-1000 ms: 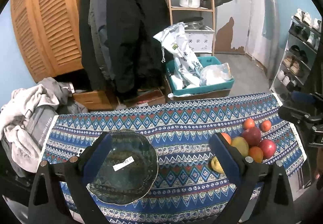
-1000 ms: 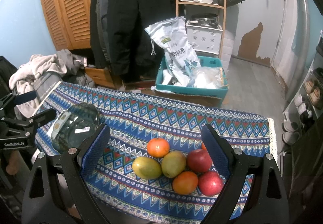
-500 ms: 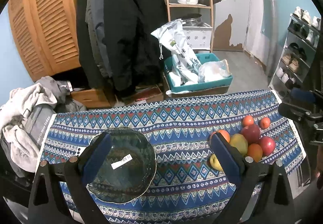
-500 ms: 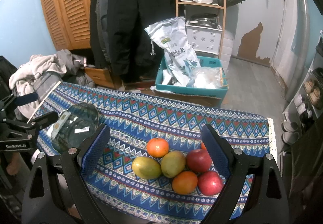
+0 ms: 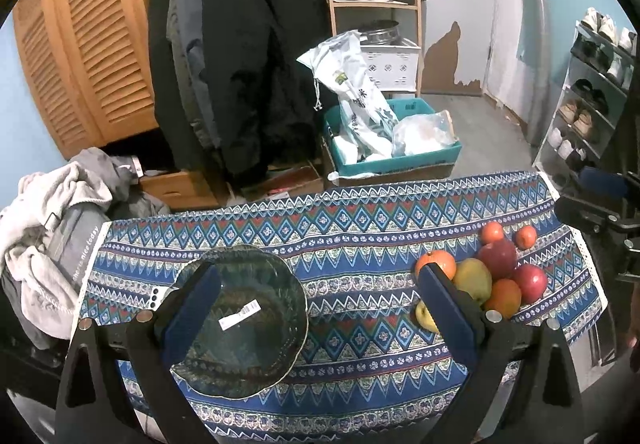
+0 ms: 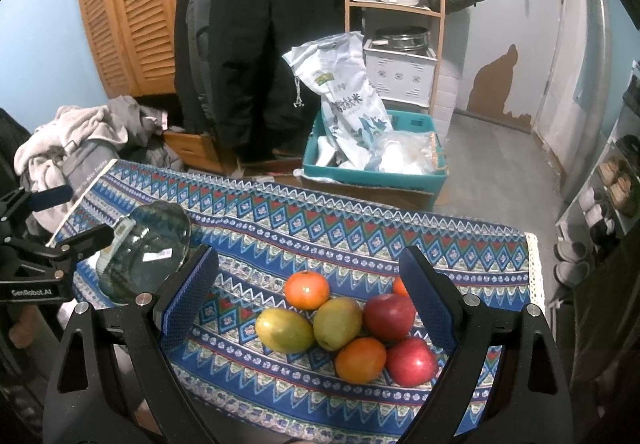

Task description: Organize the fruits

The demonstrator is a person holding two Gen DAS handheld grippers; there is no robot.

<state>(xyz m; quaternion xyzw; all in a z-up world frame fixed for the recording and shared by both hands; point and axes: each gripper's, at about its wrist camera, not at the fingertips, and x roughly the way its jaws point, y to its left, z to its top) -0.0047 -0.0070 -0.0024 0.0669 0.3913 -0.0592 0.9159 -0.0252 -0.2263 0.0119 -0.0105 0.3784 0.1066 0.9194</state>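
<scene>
Left gripper (image 5: 316, 308) crept fwd; both fingers wide, empty; fruit pile (image 6: 344, 328) red/orange/yellow.

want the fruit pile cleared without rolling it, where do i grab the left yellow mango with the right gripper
Take the left mango across its narrow middle, coming from above on its open left side. It lies lengthwise at the pile's edge, touching only the second mango. The right gripper is open above the pile.

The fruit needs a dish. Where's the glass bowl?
The glass bowl sits on the patterned cloth at the table's left end, under the open left gripper, apart from the fruit pile.
</scene>
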